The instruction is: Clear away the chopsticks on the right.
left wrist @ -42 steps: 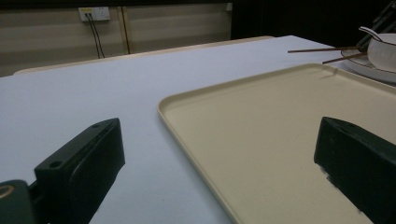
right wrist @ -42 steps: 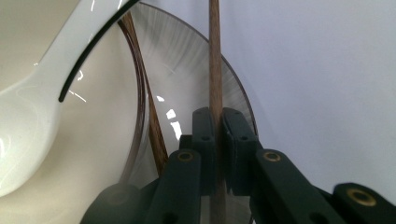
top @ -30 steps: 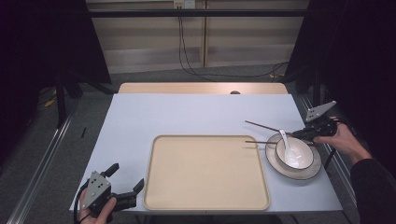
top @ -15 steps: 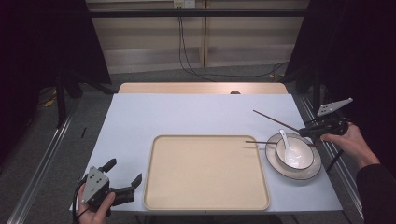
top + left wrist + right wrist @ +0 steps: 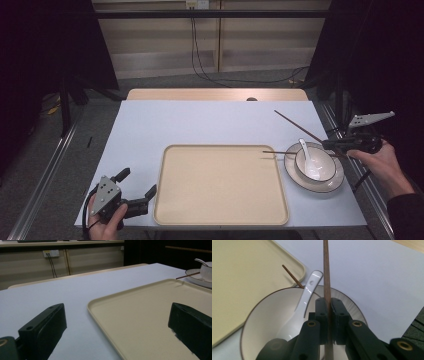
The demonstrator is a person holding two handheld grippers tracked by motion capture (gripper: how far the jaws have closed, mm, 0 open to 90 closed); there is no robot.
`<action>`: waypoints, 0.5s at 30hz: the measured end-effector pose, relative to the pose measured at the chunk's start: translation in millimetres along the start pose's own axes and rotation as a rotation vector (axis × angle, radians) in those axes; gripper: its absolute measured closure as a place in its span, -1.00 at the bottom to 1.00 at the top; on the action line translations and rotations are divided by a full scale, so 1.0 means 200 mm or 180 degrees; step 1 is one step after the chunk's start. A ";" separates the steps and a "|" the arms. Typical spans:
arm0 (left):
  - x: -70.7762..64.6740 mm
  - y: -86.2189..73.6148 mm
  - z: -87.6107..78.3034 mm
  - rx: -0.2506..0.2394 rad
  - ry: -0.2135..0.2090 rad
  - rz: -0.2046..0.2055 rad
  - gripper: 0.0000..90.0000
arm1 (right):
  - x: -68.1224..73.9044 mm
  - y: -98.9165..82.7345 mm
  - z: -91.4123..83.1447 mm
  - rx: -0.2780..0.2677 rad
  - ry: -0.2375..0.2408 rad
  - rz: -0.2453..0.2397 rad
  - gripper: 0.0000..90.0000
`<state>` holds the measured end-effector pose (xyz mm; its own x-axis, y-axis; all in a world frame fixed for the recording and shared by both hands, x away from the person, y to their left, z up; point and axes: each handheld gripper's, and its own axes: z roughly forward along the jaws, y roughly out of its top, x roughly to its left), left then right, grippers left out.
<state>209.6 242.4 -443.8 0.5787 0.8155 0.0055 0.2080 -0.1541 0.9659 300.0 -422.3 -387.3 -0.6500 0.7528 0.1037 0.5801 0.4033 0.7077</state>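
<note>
One chopstick (image 5: pixel 300 127) is up off the table at the right, clamped in the right gripper (image 5: pixel 328 312) above the bowl (image 5: pixel 315 162) — its mate (image 5: pixel 282 153) lies across the plate (image 5: pixel 293 175). The tray (image 5: pixel 220 185) is bare; the left gripper (image 5: pixel 142 197), near left, gapes with nothing in it.

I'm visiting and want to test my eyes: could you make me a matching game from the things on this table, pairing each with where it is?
Things:
1. spoon
2. held chopstick
3. other chopstick
4. tray

Places:
A. gripped between the right gripper's jaws
B. lying in the bowl
C. in front of the open left gripper
D. reaching from the plate over the tray's corner

Pairs: 1-B, 2-A, 3-D, 4-C
</note>
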 end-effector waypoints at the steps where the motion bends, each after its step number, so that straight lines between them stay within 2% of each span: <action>1: 0.00 0.00 0.00 0.0003 0.0024 0.0009 -0.96 | 0.02 0.00 -0.01 -0.0019 -0.0029 0.0041 0.88; 5: 0.01 0.00 -0.01 -0.0003 0.0023 0.0072 -0.96 | 0.12 -0.01 -0.03 -0.0111 -0.0079 0.0193 0.88; 7: 0.00 0.00 -0.01 -0.0022 0.0001 0.0047 -0.96 | 0.17 -0.03 -0.04 -0.0157 -0.0074 0.0274 0.88; 10: -0.01 0.00 -0.02 -0.0054 0.0034 0.0092 -0.96 | 0.26 -0.05 -0.05 -0.0202 -0.0061 0.0298 0.88; 11: -0.01 0.00 -0.02 -0.0051 0.0017 0.0098 -0.97 | 0.29 -0.06 -0.04 -0.0254 -0.0029 0.0255 0.88; 13: -0.01 0.00 -0.02 -0.0068 -0.0006 0.0107 -0.97 | 0.35 -0.08 -0.04 -0.0242 -0.0026 0.0283 0.88; 15: -0.02 0.00 -0.02 -0.0077 -0.0015 0.0078 -0.97 | 0.41 -0.10 -0.04 -0.0307 0.0015 0.0302 0.88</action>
<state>204.7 241.6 -442.4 0.5870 0.8091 0.0281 0.1746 -0.1604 0.9715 230.6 -372.2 -385.9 -0.5969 0.7826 0.1765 0.5892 0.2784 0.7585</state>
